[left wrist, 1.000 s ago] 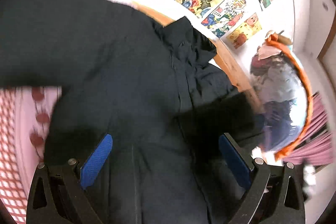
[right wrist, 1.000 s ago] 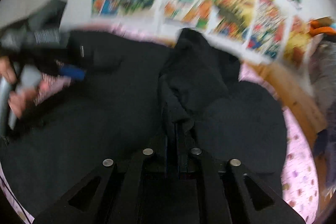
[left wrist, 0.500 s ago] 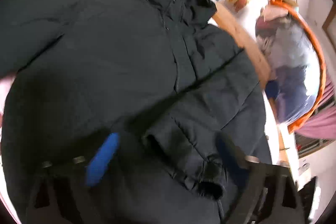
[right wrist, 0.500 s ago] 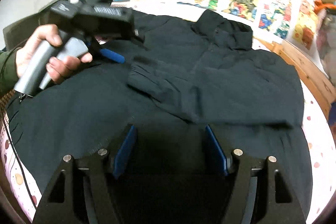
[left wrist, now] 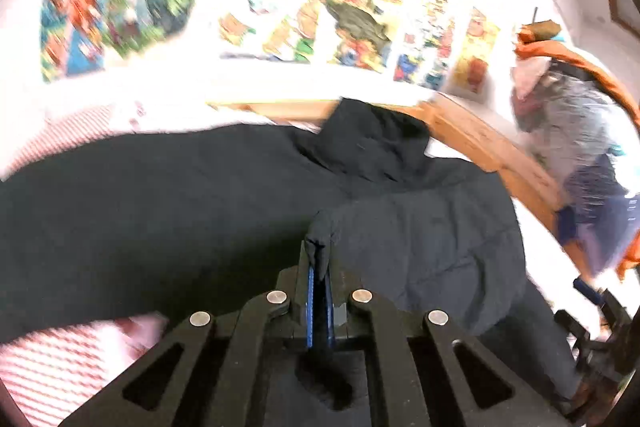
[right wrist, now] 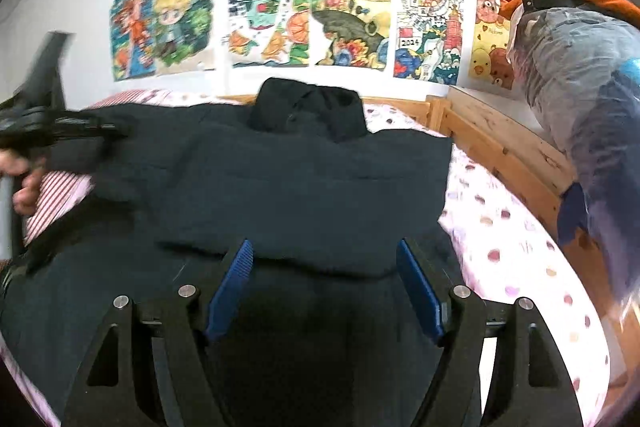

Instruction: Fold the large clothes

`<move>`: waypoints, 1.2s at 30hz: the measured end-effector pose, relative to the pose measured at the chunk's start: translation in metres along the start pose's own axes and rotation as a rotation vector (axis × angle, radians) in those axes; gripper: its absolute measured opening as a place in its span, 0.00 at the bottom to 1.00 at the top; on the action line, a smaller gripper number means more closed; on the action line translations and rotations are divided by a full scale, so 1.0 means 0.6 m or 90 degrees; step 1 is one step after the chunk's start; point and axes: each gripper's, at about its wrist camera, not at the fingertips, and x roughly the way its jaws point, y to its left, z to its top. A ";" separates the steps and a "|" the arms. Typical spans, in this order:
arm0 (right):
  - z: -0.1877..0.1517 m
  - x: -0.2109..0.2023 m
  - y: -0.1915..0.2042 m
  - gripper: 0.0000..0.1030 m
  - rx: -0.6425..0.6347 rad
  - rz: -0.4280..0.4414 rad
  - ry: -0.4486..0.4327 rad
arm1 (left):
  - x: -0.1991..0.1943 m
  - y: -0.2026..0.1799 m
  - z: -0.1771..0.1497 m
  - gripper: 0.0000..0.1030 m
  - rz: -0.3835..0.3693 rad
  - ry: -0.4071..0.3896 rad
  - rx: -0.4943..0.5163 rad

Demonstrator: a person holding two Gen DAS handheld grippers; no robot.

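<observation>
- Your left tool [left wrist: 318,281] is pressed together on a dark fold of the jacket [left wrist: 200,219]; a bunched nub of cloth stands just past its blue pads.
- From that pinch, the jacket spreads ahead of the left tool and to both sides, with the collar [left wrist: 376,143] further ahead and slightly right.
- Your right tool [right wrist: 326,287] stands spread; its jaws have just been opening, and the blue pads [right wrist: 232,287] press on nothing, though jacket cloth lies below and between them.
- Ahead of the right tool the jacket [right wrist: 304,187] lies flat on the bed [right wrist: 520,251], one folded edge crossing just in front of the pads, the collar [right wrist: 308,107] at the far end.
- Far left of the right tool, you can see your left hand [right wrist: 24,187] and its tool, blurred, at the jacket's left edge.
- To the right of the right tool lies bare dotted sheet, then the wooden bed frame [right wrist: 508,147].
- Beyond the frame stands a clear bag of clothes [right wrist: 580,87].
- Drawings [right wrist: 348,19] cover the wall past the collar.
</observation>
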 end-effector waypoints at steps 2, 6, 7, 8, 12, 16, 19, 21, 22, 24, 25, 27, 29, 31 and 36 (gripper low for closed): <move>0.022 0.052 0.002 0.67 0.001 0.008 0.017 | 0.013 0.017 0.006 0.04 0.042 0.001 0.014; 0.044 0.164 0.026 0.67 -0.025 0.002 0.081 | 0.089 0.043 -0.009 0.04 0.100 0.061 0.037; 0.041 0.184 0.034 0.67 -0.032 -0.004 0.096 | 0.102 0.048 -0.014 0.04 0.111 0.072 0.041; 0.037 0.216 0.040 0.67 -0.041 -0.007 0.118 | 0.125 0.051 -0.020 0.04 0.126 0.085 0.048; 0.009 0.299 0.049 0.67 -0.049 -0.019 0.196 | 0.174 0.075 -0.044 0.05 0.141 0.133 0.040; -0.015 0.330 0.055 0.68 -0.038 -0.024 0.202 | 0.205 0.086 -0.058 0.05 0.141 0.162 0.037; -0.026 0.340 0.069 0.69 -0.054 -0.044 0.197 | 0.207 0.086 -0.061 0.09 0.141 0.163 0.034; -0.026 0.340 0.073 0.71 -0.056 -0.050 0.193 | 0.193 0.093 -0.059 0.10 0.125 0.147 0.015; -0.027 0.337 0.074 0.71 -0.054 -0.048 0.189 | 0.184 0.098 -0.060 0.13 0.115 0.138 0.004; -0.023 0.325 0.075 0.72 -0.050 -0.046 0.178 | 0.161 0.114 -0.057 0.18 0.091 0.123 -0.030; -0.020 0.312 0.073 0.72 -0.050 -0.047 0.175 | 0.148 0.120 -0.060 0.19 0.078 0.121 -0.041; -0.012 0.290 0.075 0.72 -0.051 -0.045 0.163 | 0.115 0.132 -0.063 0.21 0.060 0.114 -0.058; -0.004 0.261 0.088 0.72 -0.055 -0.033 0.144 | 0.076 0.143 -0.066 0.31 0.040 0.097 -0.067; 0.012 0.233 0.110 0.72 -0.067 -0.015 0.133 | 0.039 0.156 -0.072 0.56 0.034 0.082 -0.083; 0.051 0.179 0.177 0.78 -0.069 0.069 0.111 | -0.074 0.219 -0.095 0.82 0.017 0.024 -0.190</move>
